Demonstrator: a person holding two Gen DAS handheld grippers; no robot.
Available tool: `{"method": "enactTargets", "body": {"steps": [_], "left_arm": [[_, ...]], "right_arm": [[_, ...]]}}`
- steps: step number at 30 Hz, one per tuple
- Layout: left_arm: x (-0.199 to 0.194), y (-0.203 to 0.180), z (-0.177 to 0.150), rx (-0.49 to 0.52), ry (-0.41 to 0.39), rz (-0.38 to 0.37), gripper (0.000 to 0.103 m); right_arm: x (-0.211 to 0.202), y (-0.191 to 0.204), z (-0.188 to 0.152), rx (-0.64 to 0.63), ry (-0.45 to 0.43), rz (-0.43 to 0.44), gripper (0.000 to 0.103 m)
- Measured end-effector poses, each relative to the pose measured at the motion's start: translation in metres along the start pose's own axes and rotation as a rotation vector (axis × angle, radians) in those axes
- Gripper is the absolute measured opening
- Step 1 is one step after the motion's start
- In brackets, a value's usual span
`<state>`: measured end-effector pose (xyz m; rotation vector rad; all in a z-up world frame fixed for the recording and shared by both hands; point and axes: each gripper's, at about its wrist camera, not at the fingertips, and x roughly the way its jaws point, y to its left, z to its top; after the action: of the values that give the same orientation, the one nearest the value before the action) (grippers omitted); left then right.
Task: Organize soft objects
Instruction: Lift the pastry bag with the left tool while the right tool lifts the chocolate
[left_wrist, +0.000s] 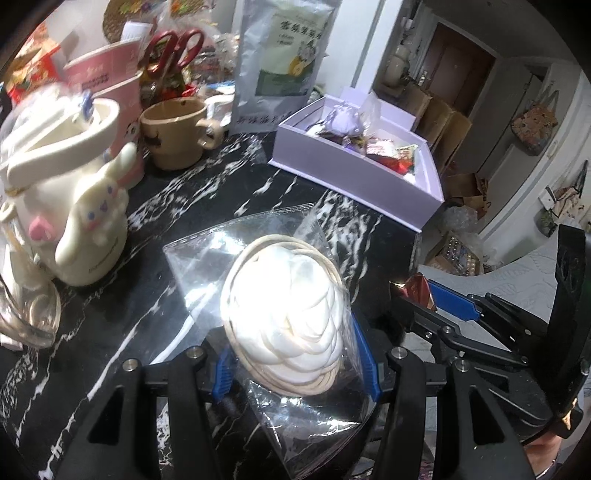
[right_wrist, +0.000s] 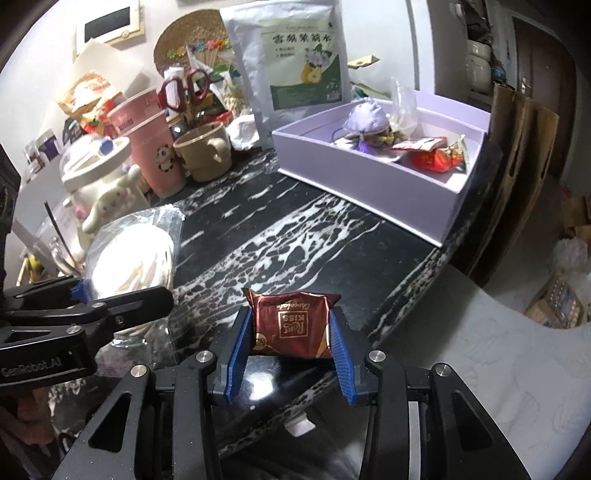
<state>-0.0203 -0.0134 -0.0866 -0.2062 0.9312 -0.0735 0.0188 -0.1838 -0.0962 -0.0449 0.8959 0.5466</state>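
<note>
In the left wrist view my left gripper (left_wrist: 295, 363) is shut on a clear plastic bag of white cotton pads (left_wrist: 284, 314), held just above the black marble counter (left_wrist: 177, 206). The same bag of pads (right_wrist: 129, 262) shows at the left of the right wrist view. My right gripper (right_wrist: 290, 332) is shut on a brown chocolate packet (right_wrist: 291, 323), its blue pads pressing both sides. In the left wrist view the right gripper (left_wrist: 439, 299) sits at the right with the packet's foil edge (left_wrist: 419, 286) showing. A lilac open box (right_wrist: 369, 181) with soft packets stands at the back right.
A cream rabbit-figure jar (left_wrist: 74, 214), a tan mug (left_wrist: 177, 133), pink paper cups (right_wrist: 147, 136), red-handled scissors (right_wrist: 184, 88) and a silver-green pouch (right_wrist: 295, 62) crowd the back and left. The counter edge (right_wrist: 424, 280) drops off at the right onto a pale surface.
</note>
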Motion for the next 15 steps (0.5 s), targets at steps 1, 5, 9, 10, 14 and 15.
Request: {"method": "enactTargets", "body": {"steps": [1,5,9,10,14,15], "left_arm": [[-0.002,-0.003,0.002,0.010,-0.007,-0.005,0.054],[-0.011,-0.019,0.013,0.052,-0.042,-0.032,0.054],[-0.019,-0.036,0.026,0.092,-0.075,-0.067,0.054],[-0.021,-0.040,0.029,0.102,-0.083,-0.077,0.054],[-0.029,-0.060,0.045,0.147,-0.124,-0.113,0.054],[-0.032,-0.066,0.049,0.159,-0.137,-0.120,0.054]], "right_arm": [[-0.005,-0.001,0.001,0.003,-0.009,0.001,0.041],[-0.029,-0.006,0.007,0.010,-0.060,-0.008,0.041],[-0.050,-0.013,0.015,0.019,-0.111,-0.022,0.041],[-0.055,-0.015,0.017,0.022,-0.122,-0.023,0.041],[-0.079,-0.024,0.026,0.033,-0.181,-0.035,0.041],[-0.085,-0.027,0.029,0.033,-0.197,-0.040,0.041]]}}
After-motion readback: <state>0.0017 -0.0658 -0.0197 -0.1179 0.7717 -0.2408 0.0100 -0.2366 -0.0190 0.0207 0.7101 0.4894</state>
